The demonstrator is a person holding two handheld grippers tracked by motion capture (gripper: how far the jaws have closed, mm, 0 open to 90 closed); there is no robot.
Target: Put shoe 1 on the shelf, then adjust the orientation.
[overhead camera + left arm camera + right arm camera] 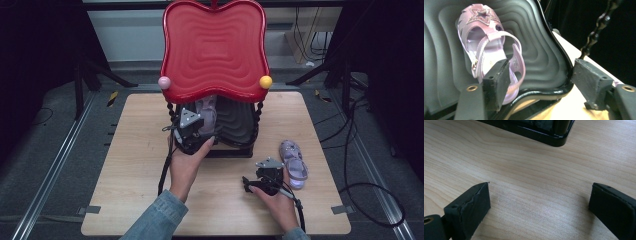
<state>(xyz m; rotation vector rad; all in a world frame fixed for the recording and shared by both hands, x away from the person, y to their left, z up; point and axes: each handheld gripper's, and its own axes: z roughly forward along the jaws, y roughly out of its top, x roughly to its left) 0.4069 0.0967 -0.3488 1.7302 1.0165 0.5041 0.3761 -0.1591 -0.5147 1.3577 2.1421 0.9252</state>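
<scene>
A two-tier shoe rack with a red upper tray (214, 50) and a dark grey ribbed lower tray (239, 122) is seen at the upper centre of the high view, standing on a light wooden desk (125, 165). A pink sandal (206, 114) with a glittery star on its toe is seen lying on the lower tray, at its left part under the red tray; in the left gripper view the same sandal (489, 47) is shown in the upper left of the frame, resting on the ribbed grey surface with its straps facing the camera. The left hand-held gripper (192, 134) is held just in front of the rack in the centre of the high view, and its jaws are spread apart: one black pad is seen just in front of the sandal's heel, without pressing on it, and the other well to the right by the tray's black rim. A second pink sandal (294, 164) is seen lying on the desk at the lower right of the high view, just beside the right hand-held gripper (267, 176). The right hand-held gripper's jaws are spread wide over bare wood, nothing being between them.
</scene>
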